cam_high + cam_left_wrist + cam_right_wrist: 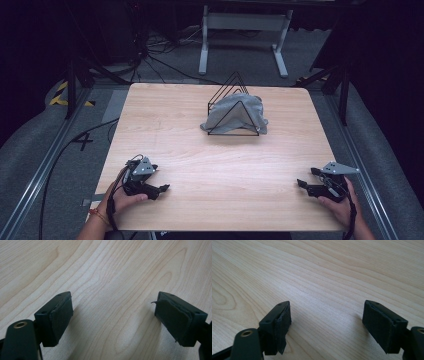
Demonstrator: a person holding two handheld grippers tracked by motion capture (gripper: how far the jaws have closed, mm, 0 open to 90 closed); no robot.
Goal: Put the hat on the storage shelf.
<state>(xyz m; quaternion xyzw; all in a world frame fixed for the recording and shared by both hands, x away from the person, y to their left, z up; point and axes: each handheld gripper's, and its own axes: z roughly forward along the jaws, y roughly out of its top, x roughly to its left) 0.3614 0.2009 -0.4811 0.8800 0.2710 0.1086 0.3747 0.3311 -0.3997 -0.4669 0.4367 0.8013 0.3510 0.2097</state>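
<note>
A grey cloth (235, 113) is draped over the black wire rack (227, 87) at the far middle of the table (200, 150). It looks soft, light and limp, so a hanging edge beside the rack is probably best to pinch. The left gripper (161, 189) and right gripper (301, 183), both well apart from the rack, have jaws spread and empty.

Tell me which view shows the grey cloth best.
The high view: the grey cloth lies draped over the black wire rack at the far middle of the table. Both gripper views look at bare wood between open jaws, so they add nothing about it.
</note>
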